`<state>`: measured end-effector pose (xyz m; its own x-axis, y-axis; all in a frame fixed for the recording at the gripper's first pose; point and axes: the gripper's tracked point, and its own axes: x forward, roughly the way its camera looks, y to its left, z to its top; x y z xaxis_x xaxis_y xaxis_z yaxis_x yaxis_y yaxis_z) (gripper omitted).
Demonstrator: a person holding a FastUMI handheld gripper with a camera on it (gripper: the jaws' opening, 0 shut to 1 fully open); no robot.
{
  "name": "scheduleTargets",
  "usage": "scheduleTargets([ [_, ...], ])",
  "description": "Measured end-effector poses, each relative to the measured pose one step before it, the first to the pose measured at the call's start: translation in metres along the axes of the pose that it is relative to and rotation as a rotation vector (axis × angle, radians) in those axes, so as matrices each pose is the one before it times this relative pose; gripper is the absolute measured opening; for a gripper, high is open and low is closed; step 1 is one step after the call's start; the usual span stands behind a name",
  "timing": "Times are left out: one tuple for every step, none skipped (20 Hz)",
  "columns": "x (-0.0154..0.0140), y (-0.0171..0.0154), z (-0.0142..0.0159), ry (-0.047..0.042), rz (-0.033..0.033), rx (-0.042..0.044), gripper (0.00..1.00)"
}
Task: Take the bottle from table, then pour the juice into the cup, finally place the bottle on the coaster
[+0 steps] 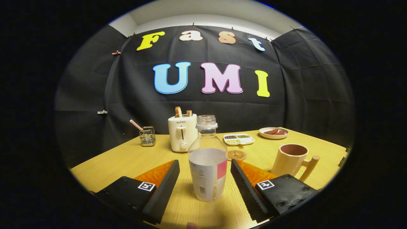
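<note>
A clear bottle (207,162) with no cap, partly filled with pale juice, stands upright on the wooden table (127,159), between my two fingers. My gripper (205,168) is open, with a gap on each side of the bottle, so neither finger touches it. A beige cup (291,162) with a wooden handle stands to the right, just beyond the right finger. A round cork coaster (237,155) lies on the table right behind the bottle, partly hidden by it.
A white toaster (182,132) holding two slices of bread stands behind the bottle. Left of it is a wire holder (147,136) with a stick in it. A divided dish (238,139) and a plate of sausages (273,132) sit at the back right.
</note>
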<state>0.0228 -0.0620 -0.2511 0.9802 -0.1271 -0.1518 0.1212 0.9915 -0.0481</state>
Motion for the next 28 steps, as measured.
scheduleTargets([
  [0.00408, -0.00163, -0.00325, -0.00324, -0.00232, 0.00380, 0.99],
  [0.00374, -0.00268, -0.00209, -0.00499, -0.00250, 0.00339, 0.99],
  [0.00406, -0.00199, -0.00127, -0.00725, -0.00239, 0.00561, 0.99],
  [0.00236, -0.00160, -0.00322, 0.00060, -0.00087, 0.00097, 0.99],
  [0.00227, 0.00380, -0.00263, 0.00044, 0.01506, 0.00097, 0.99],
  [0.00106, -0.00149, 0.00263, -0.01056, -0.00192, -0.00995, 0.88],
  [0.00120, -0.00169, 0.00256, 0.01776, -0.00988, -0.02100, 0.77],
  [0.00002, 0.00329, 0.00586, 0.00538, 0.00726, -0.01751, 0.76],
  [-0.00058, 0.00093, 0.01042, -0.00421, -0.00193, -0.00270, 0.76],
  [-0.00111, -0.00137, 0.01355, -0.01139, 0.00138, 0.01536, 0.76],
  [-0.00032, -0.00129, 0.01451, -0.00869, -0.01197, 0.02371, 0.76],
  [0.00080, -0.00151, 0.01098, -0.00406, -0.01530, 0.02789, 0.76],
  [-0.00166, -0.00190, 0.00954, -0.00297, -0.01384, 0.02857, 0.76],
  [-0.00310, -0.00081, 0.00863, -0.00553, -0.01043, 0.02601, 0.76],
  [-0.00261, 0.00012, 0.00726, -0.00142, 0.00017, 0.02100, 0.76],
  [-0.00168, -0.00044, 0.00300, 0.00905, -0.00057, 0.01623, 0.76],
  [-0.00144, -0.00358, 0.00099, 0.01912, -0.00395, 0.01345, 0.76],
  [-0.00173, -0.00511, 0.00216, 0.01945, -0.00613, 0.01776, 0.76],
  [-0.00201, -0.00616, 0.00280, 0.01508, -0.00892, 0.01959, 0.76],
  [-0.00239, -0.00612, 0.00528, 0.00665, -0.01410, 0.01865, 0.76],
  [-0.00021, -0.00467, 0.00366, 0.00605, -0.00205, 0.02304, 0.76],
  [0.00113, -0.00223, 0.00068, 0.00949, 0.00315, 0.02631, 0.76],
  [0.00184, -0.00465, -0.00021, 0.01347, -0.00280, 0.02920, 0.76],
  [0.00249, -0.00442, 0.00050, 0.01720, -0.00356, 0.03895, 0.76],
  [0.00589, -0.00419, -0.00069, 0.01181, -0.00308, 0.04768, 0.75],
  [-0.00012, -0.00365, -0.00017, 0.00676, -0.00241, 0.05145, 0.75],
  [0.00425, -0.00260, 0.00227, 0.00525, 0.00284, 0.06261, 0.75],
  [0.00244, -0.00209, 0.00070, 0.00839, 0.00074, 0.07436, 0.75],
])
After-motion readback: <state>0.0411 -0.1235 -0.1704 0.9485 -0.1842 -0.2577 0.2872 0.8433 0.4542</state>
